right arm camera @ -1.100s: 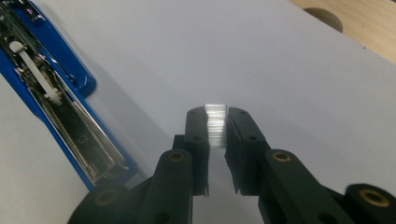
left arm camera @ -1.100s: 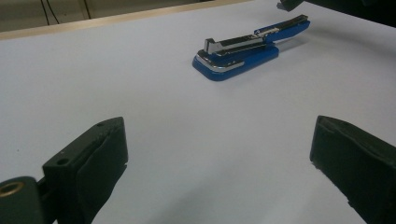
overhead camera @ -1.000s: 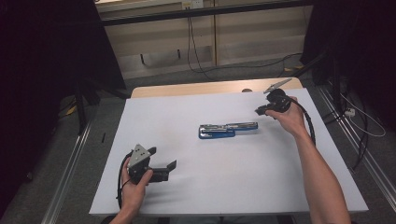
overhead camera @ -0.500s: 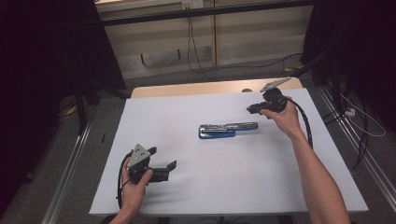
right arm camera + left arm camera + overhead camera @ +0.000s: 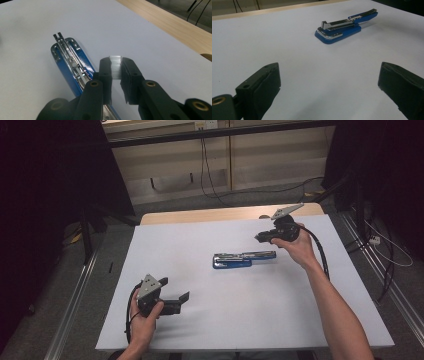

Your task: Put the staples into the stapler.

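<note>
- Right tool point(image 5: 115, 67) was clamped on a strip of staples point(image 5: 115, 65); the silvery ribbed block sat pinched between the two black pads, jaws nearly together.
- In the high view the right tool point(image 5: 263, 237) was held above the table point(image 5: 200, 330) at about 1 o'clock from table centre, jaws pointing toward 9 o'clock, grey plate on top, cable trailing back along the forearm.
- The staple strip was too small to make out in the high view.
- Blue stapler point(image 5: 243, 259) lay open on the table just past centre, toward 12 o'clock, long axis running 9 to 3 o'clock, chrome magazine rail facing up.
- In the right gripper view the stapler point(image 5: 71, 63) lay under and beyond the tool, its far end at 11 o'clock of the jaw tips; strip was above it, contact with the rail could not be told.
- Left tool point(image 5: 329, 90) was wide open, nothing between the pads, only bare white table surface in the gap.
- In the high view the left tool point(image 5: 186, 296) was at about 7 o'clock of the table, near the front edge, jaws pointing toward 3 o'clock, well apart from the stapler.
- From the left gripper view the stapler point(image 5: 344, 26) sat at 12–1 o'clock, far ahead of the jaws.
</note>
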### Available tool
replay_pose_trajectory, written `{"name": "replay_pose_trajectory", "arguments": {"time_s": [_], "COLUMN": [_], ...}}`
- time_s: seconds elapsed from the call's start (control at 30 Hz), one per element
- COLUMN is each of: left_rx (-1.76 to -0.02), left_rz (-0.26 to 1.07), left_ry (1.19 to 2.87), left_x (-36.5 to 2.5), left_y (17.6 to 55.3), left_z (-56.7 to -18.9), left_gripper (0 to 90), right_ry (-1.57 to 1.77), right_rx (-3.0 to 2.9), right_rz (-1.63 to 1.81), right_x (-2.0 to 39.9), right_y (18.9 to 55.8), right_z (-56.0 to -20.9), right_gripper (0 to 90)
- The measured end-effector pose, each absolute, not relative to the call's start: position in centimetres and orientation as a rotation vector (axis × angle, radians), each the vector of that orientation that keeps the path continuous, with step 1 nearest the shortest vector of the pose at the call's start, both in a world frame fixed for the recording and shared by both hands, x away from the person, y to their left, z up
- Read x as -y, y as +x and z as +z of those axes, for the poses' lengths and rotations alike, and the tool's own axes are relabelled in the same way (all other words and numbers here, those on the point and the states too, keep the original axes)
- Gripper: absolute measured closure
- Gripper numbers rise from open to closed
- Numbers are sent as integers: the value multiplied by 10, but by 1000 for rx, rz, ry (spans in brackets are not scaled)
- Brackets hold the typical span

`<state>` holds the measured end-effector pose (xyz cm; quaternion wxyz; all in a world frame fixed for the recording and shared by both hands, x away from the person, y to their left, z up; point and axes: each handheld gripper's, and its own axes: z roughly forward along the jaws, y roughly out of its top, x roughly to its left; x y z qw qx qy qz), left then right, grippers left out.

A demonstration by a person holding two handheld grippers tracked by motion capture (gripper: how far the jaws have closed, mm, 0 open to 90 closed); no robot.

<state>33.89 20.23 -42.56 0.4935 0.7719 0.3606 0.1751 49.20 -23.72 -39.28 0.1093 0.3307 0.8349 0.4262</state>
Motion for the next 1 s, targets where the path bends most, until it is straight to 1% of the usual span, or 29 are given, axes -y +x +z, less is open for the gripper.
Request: {"name": "replay_pose_trajectory", "arguments": {"time_s": [1.0], "left_rx": [-869], "left_rz": [423], "left_ry": [1873], "left_x": [-202], "left_y": [339], "left_z": [-425], "left_gripper": [47], "right_ry": [789], "right_rx": [-2570], "right_rz": [1306], "right_x": [190], "right_y": [496], "right_z": [-393], "right_gripper": [793]}}
